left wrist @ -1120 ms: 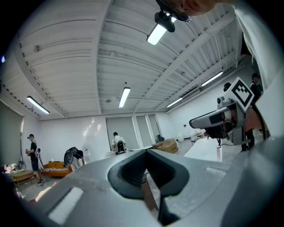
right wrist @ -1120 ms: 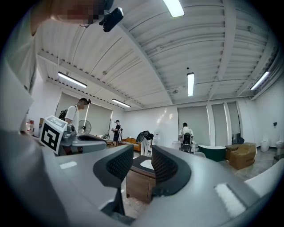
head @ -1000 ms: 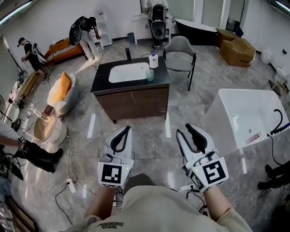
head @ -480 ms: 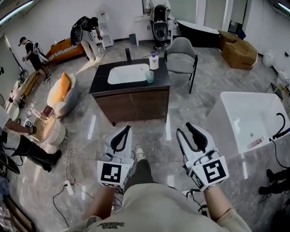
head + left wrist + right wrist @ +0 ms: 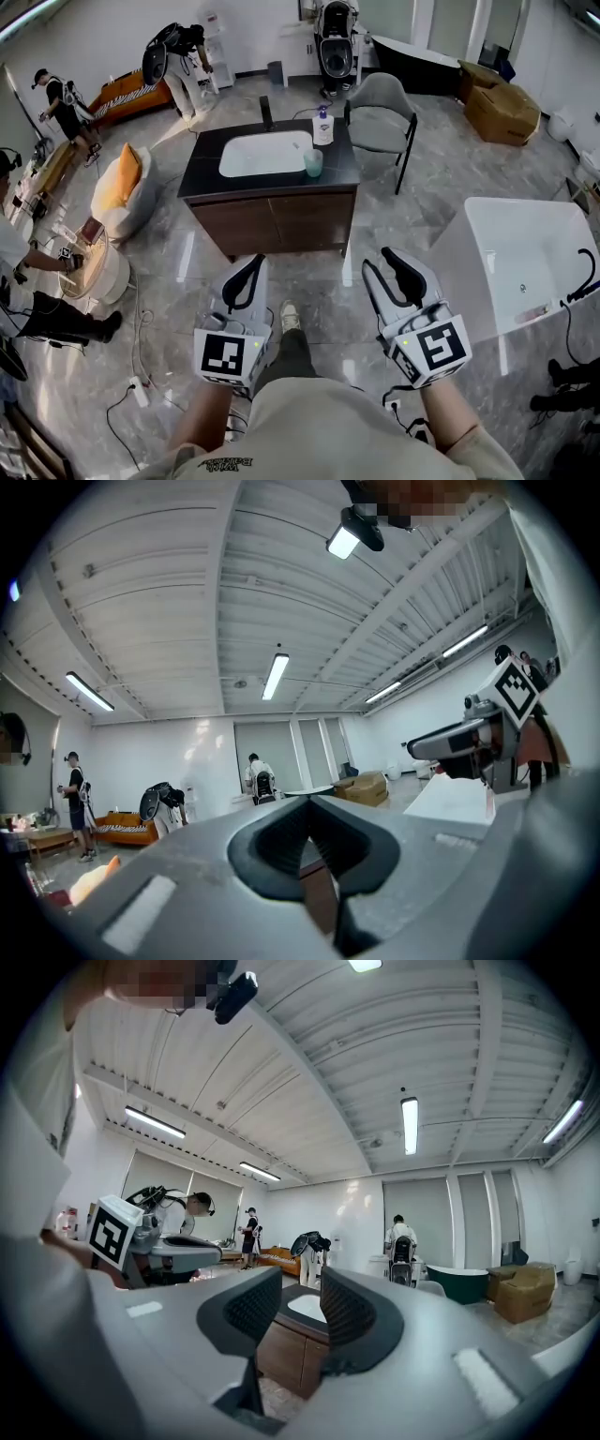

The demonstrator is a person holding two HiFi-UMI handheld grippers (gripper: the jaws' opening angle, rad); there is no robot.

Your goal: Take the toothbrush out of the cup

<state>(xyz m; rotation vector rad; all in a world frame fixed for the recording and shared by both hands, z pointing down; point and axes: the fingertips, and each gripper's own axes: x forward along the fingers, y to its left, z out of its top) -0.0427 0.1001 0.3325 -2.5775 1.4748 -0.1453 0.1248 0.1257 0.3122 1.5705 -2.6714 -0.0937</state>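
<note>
A pale green cup [image 5: 313, 163] stands on the dark countertop [image 5: 202, 173] of a wooden sink cabinet, just right of the white basin [image 5: 265, 153]. From this distance I cannot make out a toothbrush in it. A soap bottle [image 5: 323, 127] stands behind the cup. Both grippers are held level over the floor, well short of the cabinet. My left gripper [image 5: 255, 265] has its pads closed together at the tips [image 5: 309, 801], with nothing in it. My right gripper [image 5: 379, 262] is open and empty; the basin [image 5: 305, 1307] shows through the gap between its pads.
A grey chair [image 5: 380, 117] stands right of the cabinet, a white bathtub [image 5: 525, 253] at the right. Cardboard boxes [image 5: 502, 108] lie far right. Cables and a power strip [image 5: 141, 384] trail on the floor at the left, near a cushioned seat [image 5: 127, 183] and several people.
The cabinet has drawn nearer in the head view. Both grippers have advanced toward it together, sitting a little lower in the frame. A foot has stepped forward between them.
</note>
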